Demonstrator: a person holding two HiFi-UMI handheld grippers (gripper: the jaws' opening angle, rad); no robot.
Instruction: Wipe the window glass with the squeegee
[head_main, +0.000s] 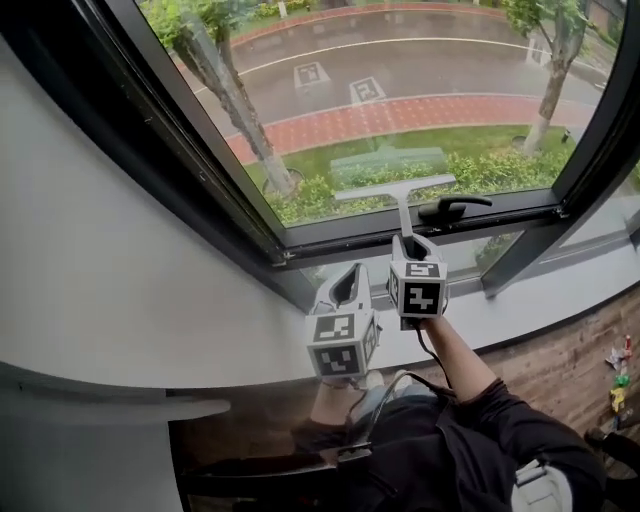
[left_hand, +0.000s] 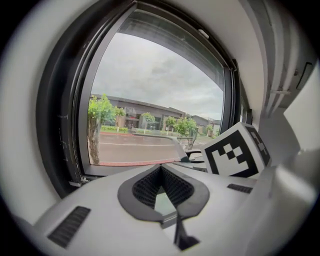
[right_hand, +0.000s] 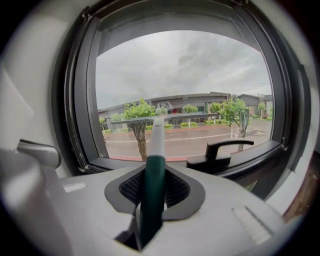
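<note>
We see indoor room, upper storey: dark-framed window (head_main: 400, 100) with handle (head_main: 455, 209), white wall (head_main: 120, 270), street (head_main: 420, 60) and trees (head_main: 235, 100) below. Home or office: unclear.

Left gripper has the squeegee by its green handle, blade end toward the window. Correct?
No: the right gripper has the squeegee by its green handle, blade end toward the window, per the right gripper view. The left gripper is empty.

The right tongs (head_main: 411, 246) are held out ahead of the body, jaws clamped on the squeegee (head_main: 400, 195) handle. The right forearm (head_main: 452, 358) stretches forward from a dark sleeve (head_main: 505, 425). The left tongs (head_main: 347, 288) sit just beside them, lower and nearer the body, jaws together with nothing between.
</note>
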